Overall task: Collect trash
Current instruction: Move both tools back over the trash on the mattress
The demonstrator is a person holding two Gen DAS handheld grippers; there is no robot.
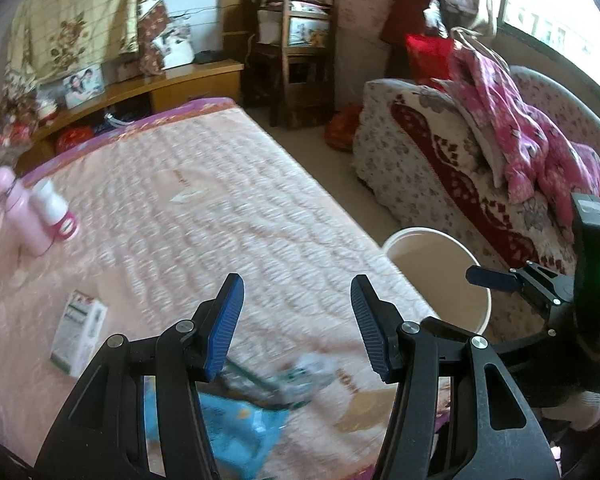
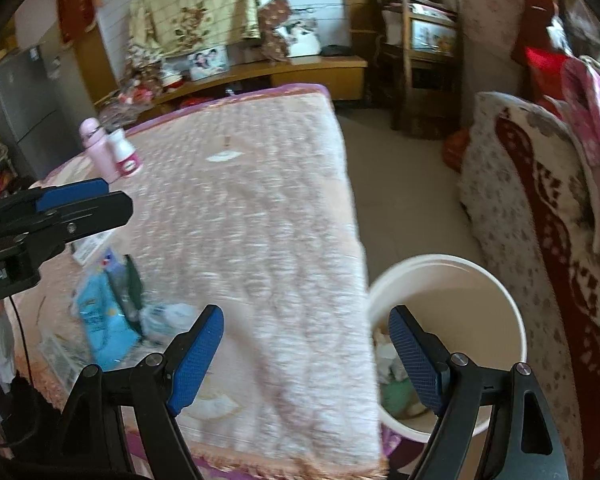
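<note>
On the pink quilted bed (image 1: pixel 228 208) lie a blue wrapper (image 1: pixel 240 432), a crumpled clear wrapper (image 1: pixel 304 378) and a small white-and-green box (image 1: pixel 80 332). My left gripper (image 1: pixel 298 326) hangs open just above the wrappers with nothing between its fingers. In the right wrist view my right gripper (image 2: pixel 306 360) is open and empty, straddling the bed's edge and a white bucket (image 2: pixel 440 261) on the floor. The bucket holds some crumpled trash (image 2: pixel 396 384). The same blue wrapper (image 2: pixel 104 320) and clear wrapper (image 2: pixel 166 318) lie to the left.
A pink bottle (image 1: pixel 16 216) and a white bottle with a pink cap (image 1: pixel 54 212) stand at the bed's far left. A floral-covered sofa (image 1: pixel 420 160) with pink bedding flanks the bucket (image 1: pixel 440 280). A wooden chair (image 1: pixel 300 72) and low cabinet stand beyond.
</note>
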